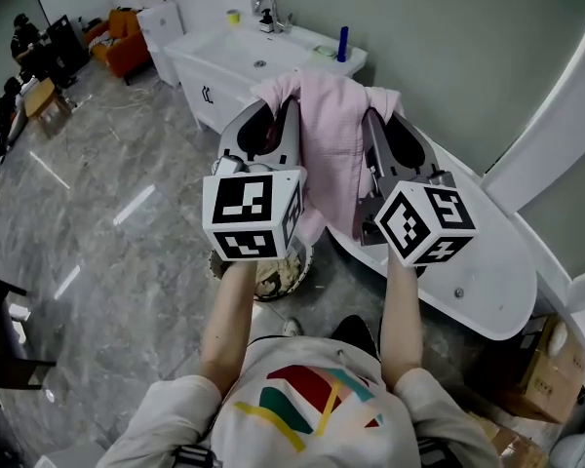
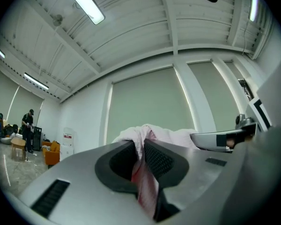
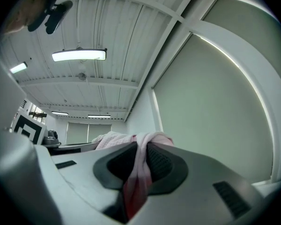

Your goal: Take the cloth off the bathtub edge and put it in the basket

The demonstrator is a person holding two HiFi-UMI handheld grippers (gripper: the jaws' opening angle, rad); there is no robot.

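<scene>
**Two hand-held grippers hold a pink cloth up above the bathtub, with the basket low beside it.**

In the head view the left gripper [image 1: 278, 103] and right gripper [image 1: 375, 105] are raised side by side. The cloth [image 1: 331, 139] is slung between them and its loose end hangs down toward 6 o'clock. Each gripper view shows the left fingers [image 2: 161, 161] and the right fingers [image 3: 165, 165] nearly closed, each pinching a bunched fold of cloth. The bathtub [image 1: 492, 266] lies at 4 o'clock from the cloth. The basket [image 1: 294, 273] stands on the floor [image 1: 107, 261] at 7 o'clock, half hidden under the left marker cube [image 1: 252, 213]. To do this step well, probably hold both pinches firm, carry the cloth down over the basket, let the hanging end pass the rim first, and only then spread the fingers.
</scene>
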